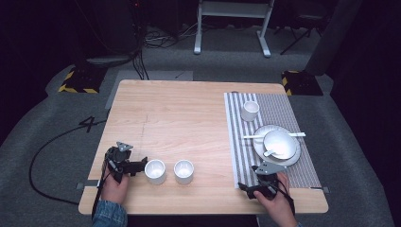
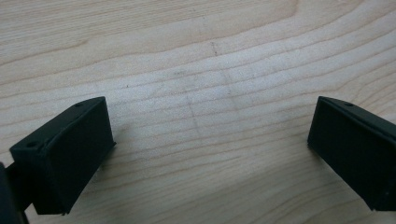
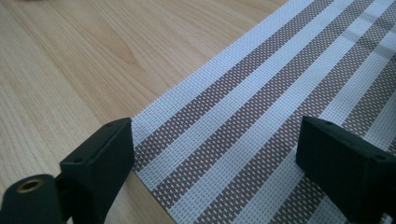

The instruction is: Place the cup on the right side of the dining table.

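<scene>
My left gripper lies wide open on the table beside two white cups, and my right gripper, jaws spread, rests at the striped placemat's near corner. The placemat's stripes and long axis run away from me, past the plate holding a bowl and spoon, to a third cup.

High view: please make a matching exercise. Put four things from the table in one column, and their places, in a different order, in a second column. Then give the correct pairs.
Things:
1. bowl
2. left gripper
3. lone cup
4. right gripper

Places:
A. on the far part of the striped placemat
B. at the near corner of the placemat, jaws apart
C. on the plate, a spoon in it
D. beside the near pair of cups, on bare wood

Pairs: 1-C, 2-D, 3-A, 4-B
</scene>
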### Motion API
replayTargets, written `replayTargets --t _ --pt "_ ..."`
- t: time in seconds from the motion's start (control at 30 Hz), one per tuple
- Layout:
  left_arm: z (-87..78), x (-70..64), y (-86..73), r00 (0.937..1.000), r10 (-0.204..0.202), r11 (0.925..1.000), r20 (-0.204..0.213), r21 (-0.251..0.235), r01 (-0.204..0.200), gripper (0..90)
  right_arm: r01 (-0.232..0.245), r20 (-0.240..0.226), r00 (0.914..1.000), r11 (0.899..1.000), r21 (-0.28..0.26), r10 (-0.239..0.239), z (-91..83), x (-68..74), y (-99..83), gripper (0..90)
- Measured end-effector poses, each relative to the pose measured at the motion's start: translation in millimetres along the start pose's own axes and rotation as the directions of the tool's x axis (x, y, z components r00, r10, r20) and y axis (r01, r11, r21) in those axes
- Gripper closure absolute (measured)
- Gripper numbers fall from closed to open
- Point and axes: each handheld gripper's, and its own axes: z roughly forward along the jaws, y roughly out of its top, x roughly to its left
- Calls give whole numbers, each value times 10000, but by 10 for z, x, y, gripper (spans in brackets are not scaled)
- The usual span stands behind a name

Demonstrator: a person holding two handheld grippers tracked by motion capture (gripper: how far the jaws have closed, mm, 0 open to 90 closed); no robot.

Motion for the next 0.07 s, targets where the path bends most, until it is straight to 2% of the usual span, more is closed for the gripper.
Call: replayTargets --t 0.07 --pt "0 1 0 10000 7 10000 -5 0 -7 4 -3 -1 10000 10000 1 3 0 0 0 115"
